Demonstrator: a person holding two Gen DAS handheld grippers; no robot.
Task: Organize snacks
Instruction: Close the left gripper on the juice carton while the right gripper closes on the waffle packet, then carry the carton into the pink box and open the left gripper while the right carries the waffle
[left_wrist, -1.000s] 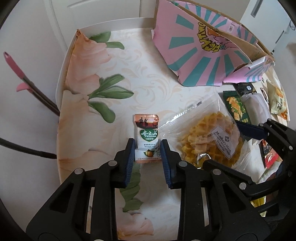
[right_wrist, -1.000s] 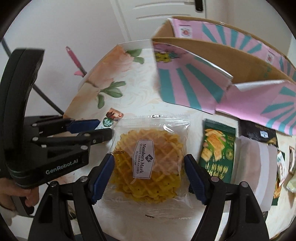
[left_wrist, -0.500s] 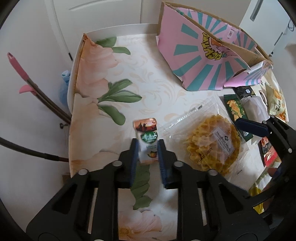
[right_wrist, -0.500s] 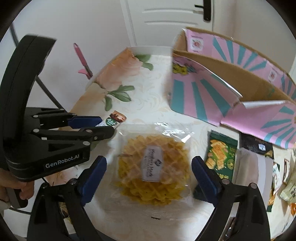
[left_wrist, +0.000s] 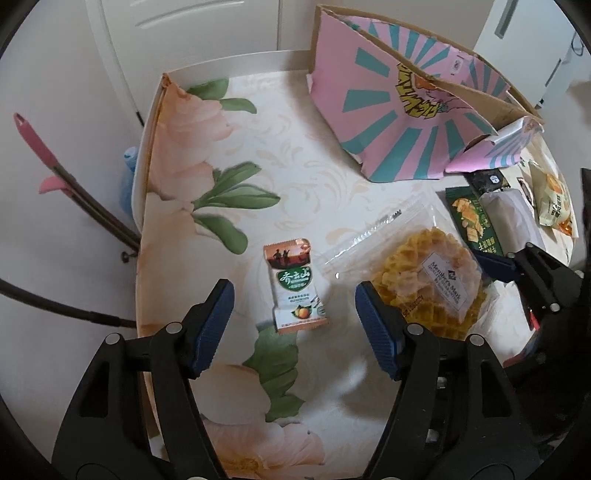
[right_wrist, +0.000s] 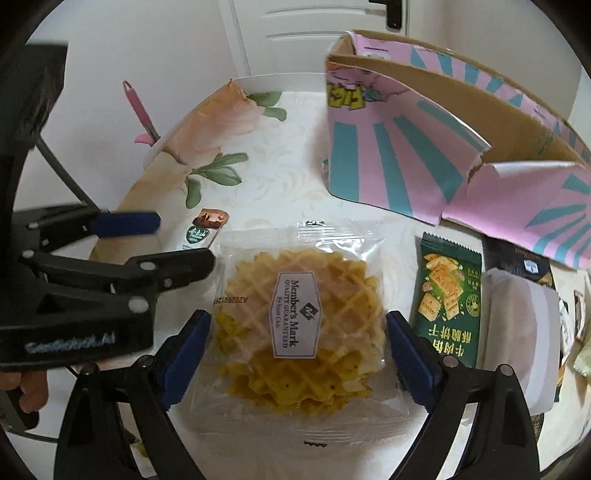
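While tilting steeply down over the worktop (left_wrist: 303, 155), the left claw (left_wrist: 293, 319) has just been opening, the small sachet (left_wrist: 295, 284) lying loose between its jaws. The right claw (right_wrist: 297, 352) is standing spread, straddling the waffle packet (right_wrist: 295, 317).

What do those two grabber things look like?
Both are black plastic with round silver rivets. The left gripper and right gripper each have two long jaws tipped with ribbed dark-blue pads. In the right wrist view, the left gripper's body shows white lettering reading "GenRobot.AI". A hand holds it from below; no sleeve is visible.
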